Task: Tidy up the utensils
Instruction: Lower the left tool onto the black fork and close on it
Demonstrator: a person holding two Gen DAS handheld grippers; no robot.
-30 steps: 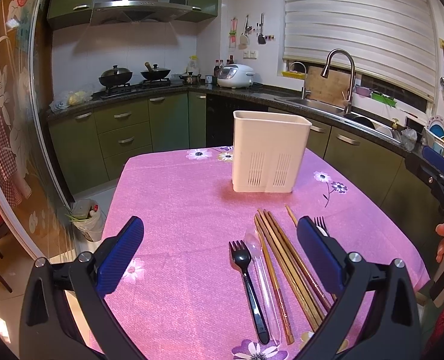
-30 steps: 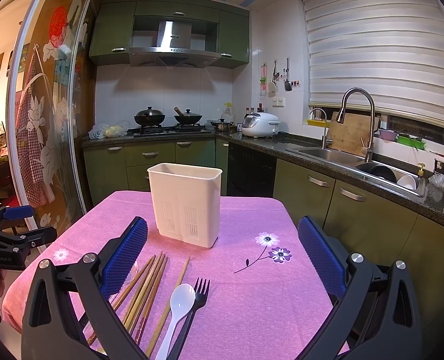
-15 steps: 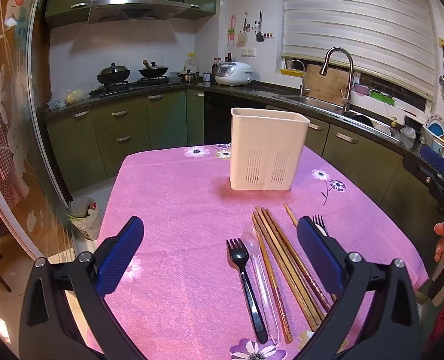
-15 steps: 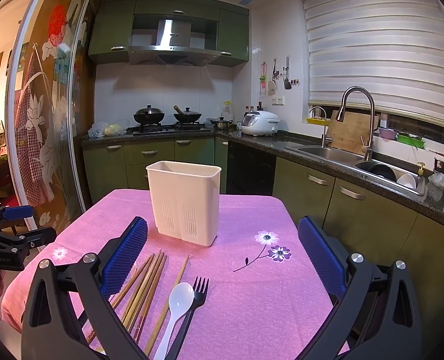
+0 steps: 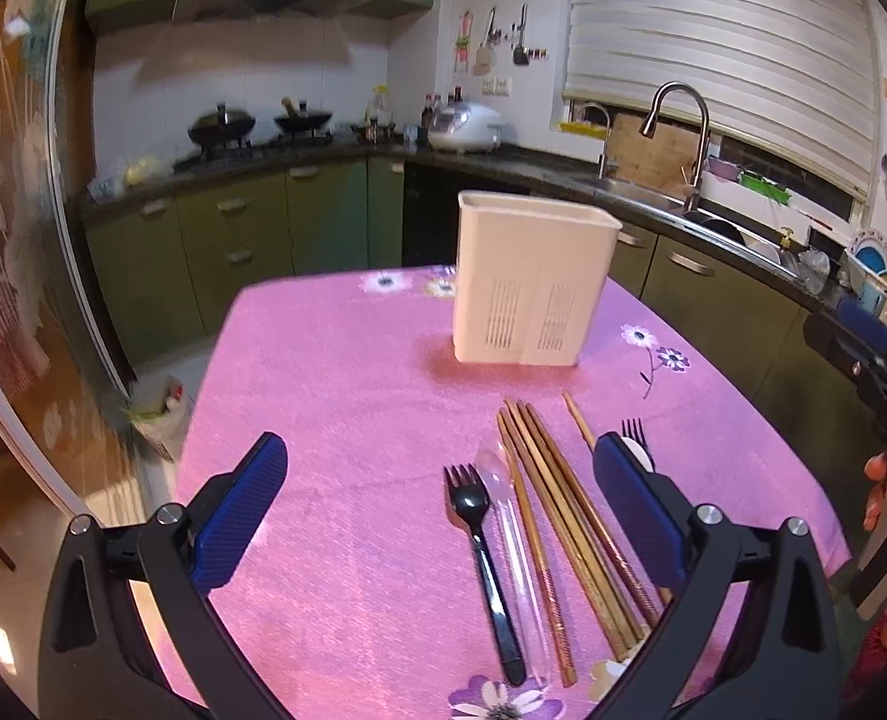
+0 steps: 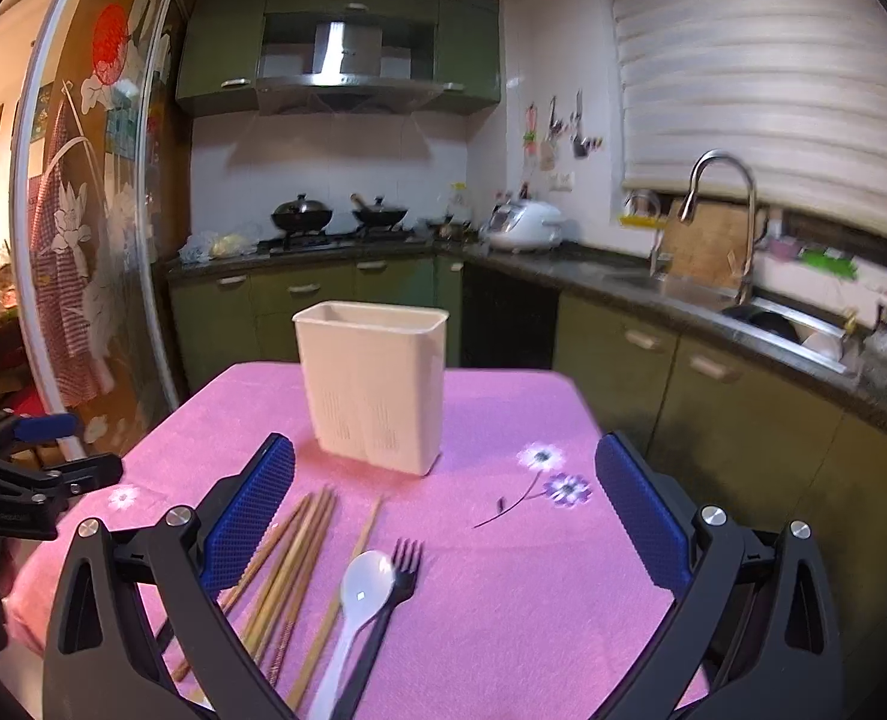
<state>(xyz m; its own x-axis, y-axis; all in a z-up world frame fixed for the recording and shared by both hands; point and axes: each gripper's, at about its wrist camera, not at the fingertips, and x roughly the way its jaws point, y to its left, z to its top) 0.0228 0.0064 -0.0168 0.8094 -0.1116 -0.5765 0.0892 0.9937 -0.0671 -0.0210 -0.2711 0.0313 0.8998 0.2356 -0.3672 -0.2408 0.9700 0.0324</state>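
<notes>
You had not yet picked anything up: both grippers hung above the desk (image 5: 335, 396) with their jaws spread wide and nothing between them. The left gripper (image 5: 437, 510) looked down on a black fork (image 5: 482, 546), a clear spoon (image 5: 512, 552) just beside it, and the bundle of chopsticks (image 5: 563, 516) next to that. The right gripper (image 6: 443, 516) faced a white spoon (image 6: 359, 594) lying against a second black fork (image 6: 392, 582), with one chopstick (image 6: 356, 558) apart from the bundle. The white holder (image 5: 530, 282) stood upright farther back on the pink cloth, seemingly empty, well apart from the utensils. I judged this the opening step, choosing a first piece. Your next move called for lowering one gripper over a single handle, closing on it, then carrying it to the holder's open top.
</notes>
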